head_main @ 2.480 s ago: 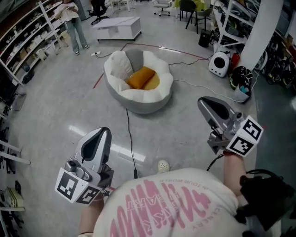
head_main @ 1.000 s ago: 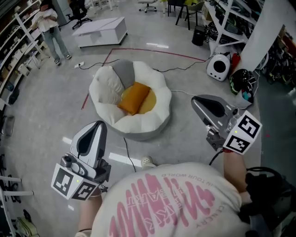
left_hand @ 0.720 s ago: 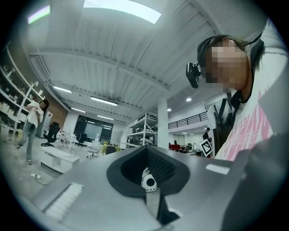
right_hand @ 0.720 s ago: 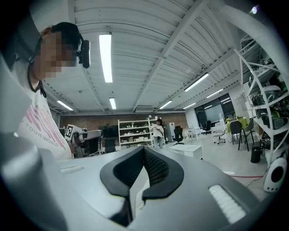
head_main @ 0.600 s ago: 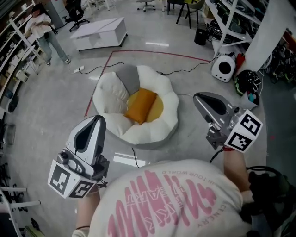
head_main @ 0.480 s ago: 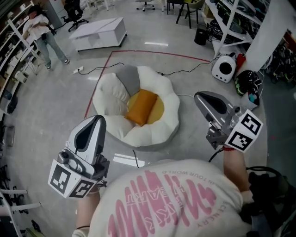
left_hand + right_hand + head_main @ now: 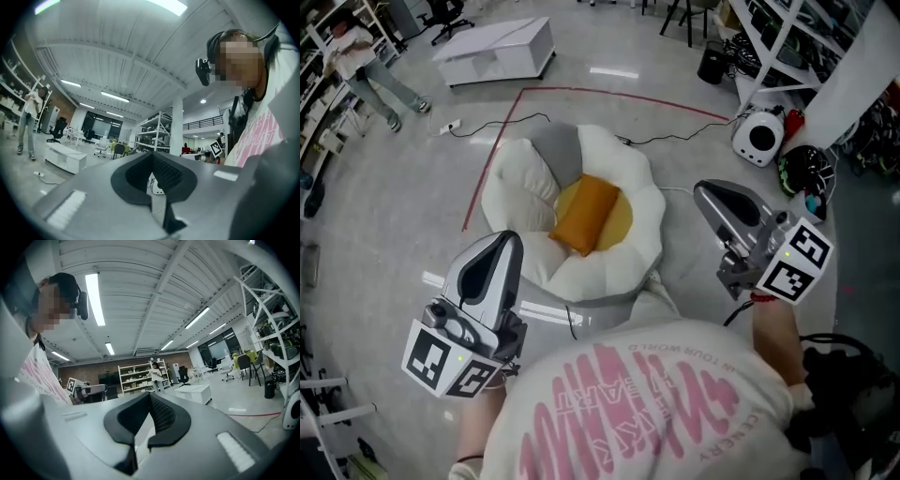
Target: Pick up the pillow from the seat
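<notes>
Seat (image 7: pixel 623 159) nearer; pillow (image 7: pixel 581 214) head-view only

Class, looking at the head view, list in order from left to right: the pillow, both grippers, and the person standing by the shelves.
standing person → left gripper → orange pillow → right gripper

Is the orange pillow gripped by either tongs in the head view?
No, the orange pillow lies in the white seat, left tongs and right tongs both short of it.
</notes>
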{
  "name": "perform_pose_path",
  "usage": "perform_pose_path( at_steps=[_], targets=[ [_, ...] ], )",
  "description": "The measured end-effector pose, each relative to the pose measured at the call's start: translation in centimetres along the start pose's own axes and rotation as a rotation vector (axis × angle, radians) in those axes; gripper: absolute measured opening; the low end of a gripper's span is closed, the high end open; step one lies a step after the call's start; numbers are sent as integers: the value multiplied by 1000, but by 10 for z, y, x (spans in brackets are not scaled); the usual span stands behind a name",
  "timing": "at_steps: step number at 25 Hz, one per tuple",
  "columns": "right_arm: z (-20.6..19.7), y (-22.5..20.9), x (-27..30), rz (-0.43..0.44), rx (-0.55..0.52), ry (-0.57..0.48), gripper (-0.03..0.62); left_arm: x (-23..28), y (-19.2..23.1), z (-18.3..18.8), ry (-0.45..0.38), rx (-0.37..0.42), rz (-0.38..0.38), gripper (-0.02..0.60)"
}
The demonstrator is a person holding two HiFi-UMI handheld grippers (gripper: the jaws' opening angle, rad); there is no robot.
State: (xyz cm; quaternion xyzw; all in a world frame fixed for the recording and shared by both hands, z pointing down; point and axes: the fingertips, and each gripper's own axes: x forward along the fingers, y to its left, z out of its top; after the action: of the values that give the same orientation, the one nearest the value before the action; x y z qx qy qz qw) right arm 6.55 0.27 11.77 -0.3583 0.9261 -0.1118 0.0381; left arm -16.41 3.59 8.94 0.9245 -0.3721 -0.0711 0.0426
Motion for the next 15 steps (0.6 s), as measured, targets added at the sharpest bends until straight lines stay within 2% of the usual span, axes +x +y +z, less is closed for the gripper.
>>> perform_pose_path(
  at_steps=[6,15],
  targets=[
    [9,-43,42,103,-54,46,6,38,25,-5,-7,20,95,18],
    [37,-120,86,227,-55,59,6,99,47,-2,-53,37,222,18]
  ],
)
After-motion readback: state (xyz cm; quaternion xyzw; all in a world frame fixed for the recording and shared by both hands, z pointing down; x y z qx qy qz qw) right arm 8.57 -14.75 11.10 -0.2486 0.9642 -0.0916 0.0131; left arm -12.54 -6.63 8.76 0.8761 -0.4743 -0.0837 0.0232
